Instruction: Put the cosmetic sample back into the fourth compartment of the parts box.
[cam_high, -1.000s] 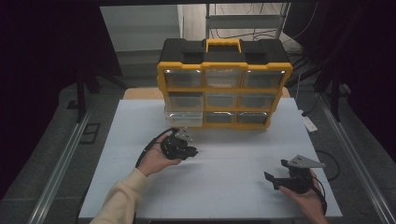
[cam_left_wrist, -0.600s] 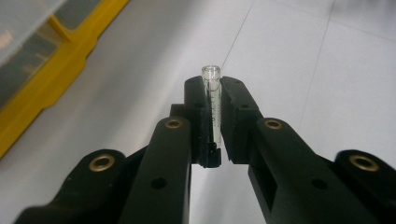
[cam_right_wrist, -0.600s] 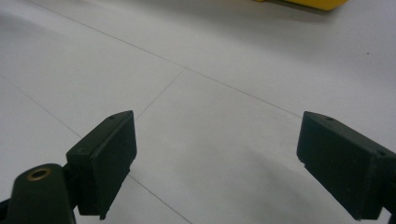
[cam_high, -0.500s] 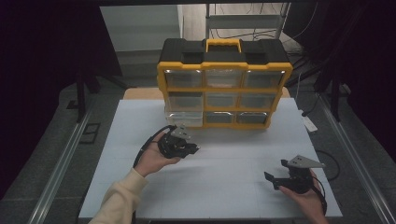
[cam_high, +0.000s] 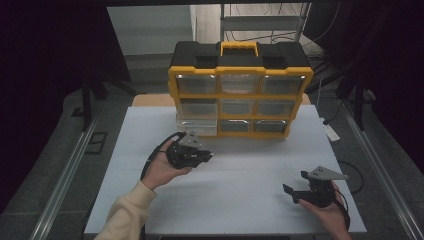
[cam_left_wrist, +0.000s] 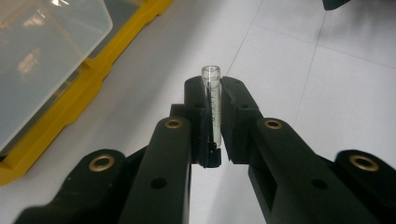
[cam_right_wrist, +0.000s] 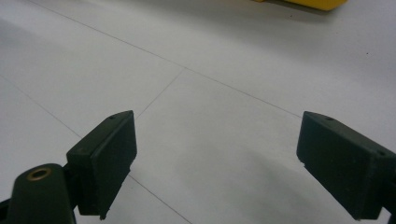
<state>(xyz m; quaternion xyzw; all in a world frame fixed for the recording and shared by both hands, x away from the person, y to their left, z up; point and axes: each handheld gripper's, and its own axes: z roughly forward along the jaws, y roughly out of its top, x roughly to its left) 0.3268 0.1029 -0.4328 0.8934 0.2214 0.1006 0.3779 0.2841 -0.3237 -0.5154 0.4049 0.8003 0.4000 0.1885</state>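
Observation:
My left gripper (cam_left_wrist: 213, 100) is shut on a small clear tube (cam_left_wrist: 211, 74), which stands upright between the pads with its open rim poking above the fingertips. In the high view the left gripper (cam_high: 207, 156) hovers over the white table (cam_high: 250, 165), just in front of the yellow organizer's lower left corner. A clear drawer (cam_high: 196, 129) juts out from the organizer's bottom row at the left. My right gripper (cam_high: 294, 182) rests low near the table's front right, with its jaws wide apart and nothing between them (cam_right_wrist: 217, 149).
The yellow and black drawer organizer (cam_high: 240, 95) stands upright at the back of the table with a handle on top. In the left gripper view its yellow frame (cam_left_wrist: 93, 79) and a clear drawer (cam_left_wrist: 46, 56) lie close at the left. Metal rails run along both table sides.
The left gripper has risen slightly in front of the organizer with the tube still held. The right gripper has not moved.

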